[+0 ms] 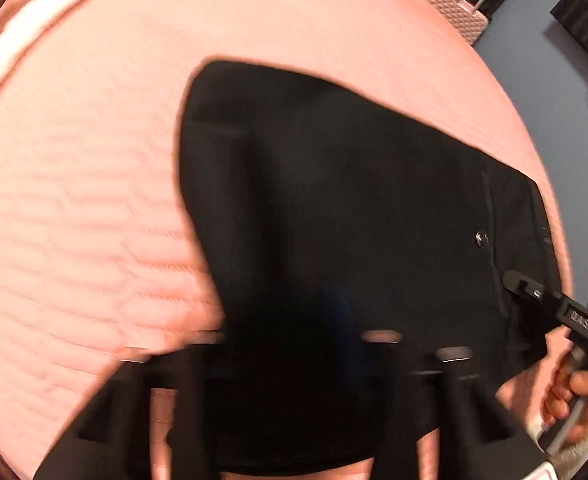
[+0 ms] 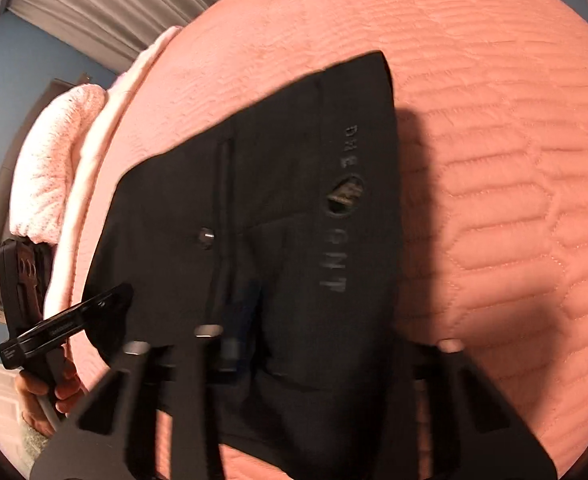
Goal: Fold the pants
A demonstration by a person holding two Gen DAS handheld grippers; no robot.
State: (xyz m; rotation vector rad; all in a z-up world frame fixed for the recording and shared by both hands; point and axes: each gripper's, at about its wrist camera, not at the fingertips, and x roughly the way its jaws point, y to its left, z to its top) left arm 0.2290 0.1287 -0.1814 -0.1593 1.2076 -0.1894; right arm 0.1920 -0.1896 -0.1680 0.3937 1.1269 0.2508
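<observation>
Black pants (image 1: 334, 184) lie folded on a pink quilted bedspread (image 1: 74, 200); a metal button (image 1: 483, 238) shows near their waistband. In the right wrist view the pants (image 2: 254, 184) show grey lettering and a round logo (image 2: 344, 196). My left gripper (image 1: 294, 356) sits low over the near edge of the pants, blurred, with cloth between its fingers. My right gripper (image 2: 294, 348) is likewise on the near edge of the pants, blurred. Each gripper shows in the other's view, the right one (image 1: 514, 282) and the left one (image 2: 122, 294), both pinching the pants' edge.
A pink suitcase (image 1: 460, 4) stands beyond the bed against a blue wall. A pale pink knitted blanket (image 2: 54, 168) and white bedding lie at the head of the bed. Grey curtains (image 2: 114, 0) hang behind.
</observation>
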